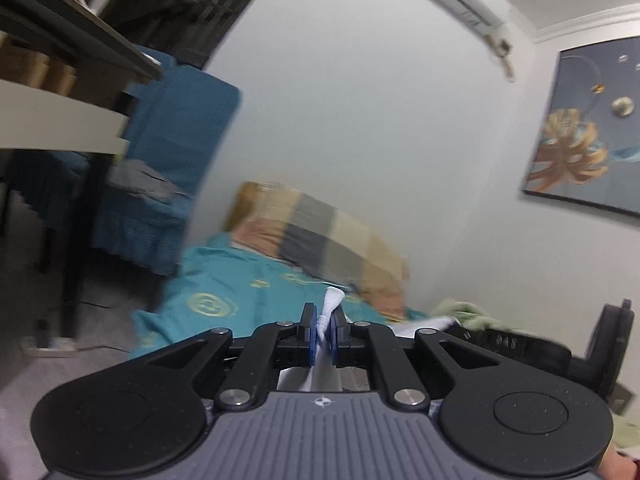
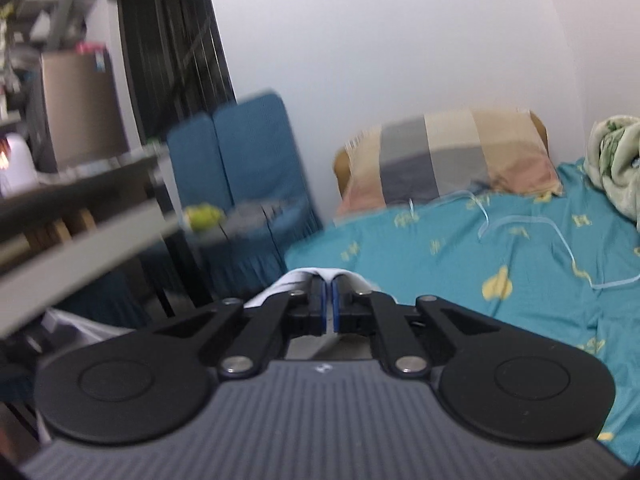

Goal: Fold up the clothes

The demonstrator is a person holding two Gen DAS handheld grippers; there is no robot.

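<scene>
My left gripper (image 1: 322, 322) is shut on a white garment (image 1: 331, 300); a bunched tip of the cloth sticks up between the blue pads and more hangs below. My right gripper (image 2: 327, 300) is shut on the same kind of white cloth (image 2: 298, 278), which drapes over its fingertips and to the left. Both grippers are held up above a bed with a teal patterned sheet (image 2: 460, 256). The rest of the garment is hidden under the grippers. The other gripper shows at the right edge of the left wrist view (image 1: 560, 352).
A checked pillow (image 2: 448, 156) lies at the head of the bed against the white wall. A pale green blanket (image 2: 616, 168) is bunched at the right. A blue covered chair (image 2: 240, 168) and a shelf or desk (image 2: 80, 216) stand left. A picture (image 1: 588, 128) hangs on the wall.
</scene>
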